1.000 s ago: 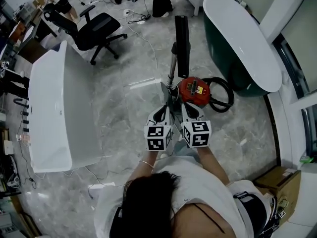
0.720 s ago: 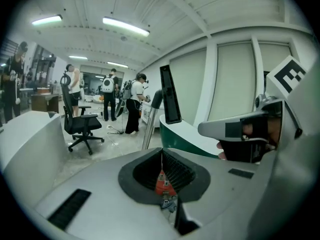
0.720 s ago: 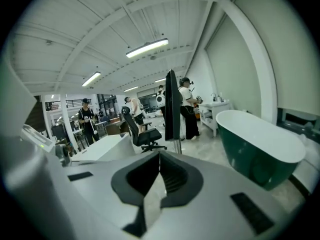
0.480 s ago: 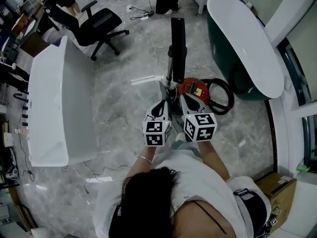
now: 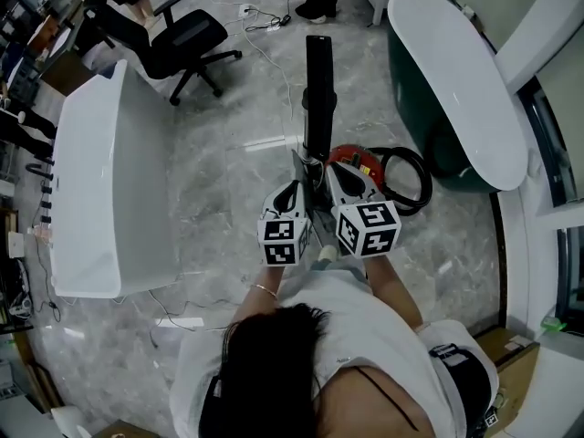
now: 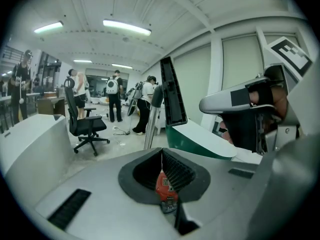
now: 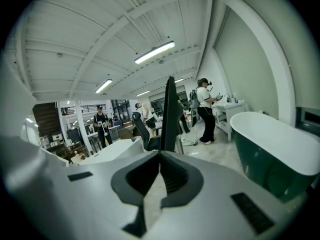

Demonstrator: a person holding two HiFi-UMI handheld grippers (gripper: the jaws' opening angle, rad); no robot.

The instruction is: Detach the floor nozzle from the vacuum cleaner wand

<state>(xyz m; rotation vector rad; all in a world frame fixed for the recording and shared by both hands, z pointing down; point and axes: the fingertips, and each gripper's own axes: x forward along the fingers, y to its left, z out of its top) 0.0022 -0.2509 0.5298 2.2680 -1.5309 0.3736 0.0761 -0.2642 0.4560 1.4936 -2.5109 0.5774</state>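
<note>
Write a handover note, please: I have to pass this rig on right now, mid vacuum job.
Grippers: left gripper and right gripper both have jaws together with nothing between, held side by side near the lower end of the wand.
Things: the wand stands upright beside the red canister and its black hose, with the floor nozzle at the raised end.
Done: nothing; the nozzle is still on the wand.
Left: probably grip wand and nozzle, then pull them apart.
</note>
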